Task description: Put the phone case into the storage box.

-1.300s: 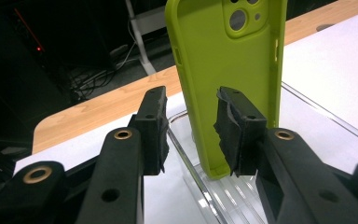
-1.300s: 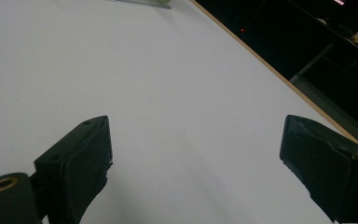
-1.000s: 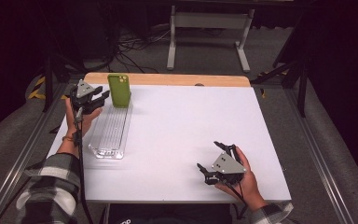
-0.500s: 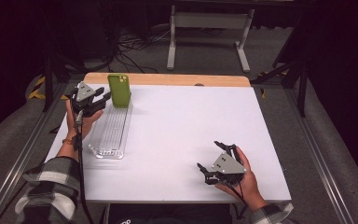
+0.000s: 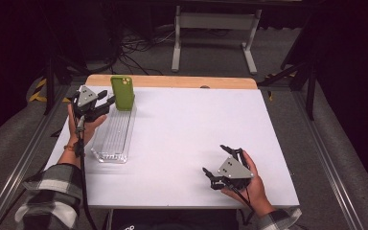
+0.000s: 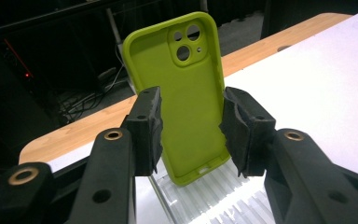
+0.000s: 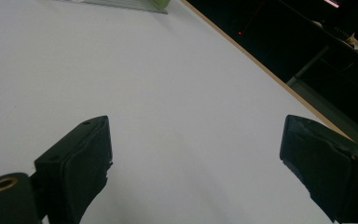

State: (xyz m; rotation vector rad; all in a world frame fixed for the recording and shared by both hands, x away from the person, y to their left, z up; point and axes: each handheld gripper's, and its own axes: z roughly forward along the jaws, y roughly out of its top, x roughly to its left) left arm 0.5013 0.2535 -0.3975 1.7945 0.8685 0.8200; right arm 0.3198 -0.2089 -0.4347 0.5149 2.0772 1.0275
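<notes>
A lime-green phone case (image 5: 123, 93) stands upright in the far end of a clear ribbed rack (image 5: 112, 136) at the table's left. My left gripper (image 5: 108, 101) is level just left of it. In the left gripper view the phone case (image 6: 186, 93) shows its inside and camera cut-outs, its lower edges between the two pads (image 6: 144, 130). The jaws have just been opening, and the pads flank the case without pressing on it. My right gripper (image 5: 215, 163) rests open at the table's near right, and the right gripper (image 7: 196, 154) has nothing between its jaws.
The white table top (image 5: 196, 120) has a wooden strip (image 5: 172, 81) along its far edge. Beyond it are a dark floor, cables and a metal stand (image 5: 213, 28). The rack (image 6: 214, 200) stretches toward the near edge.
The left gripper has shifted very slightly toward the person. The case stays upright in the rack. The right gripper has not moved.
</notes>
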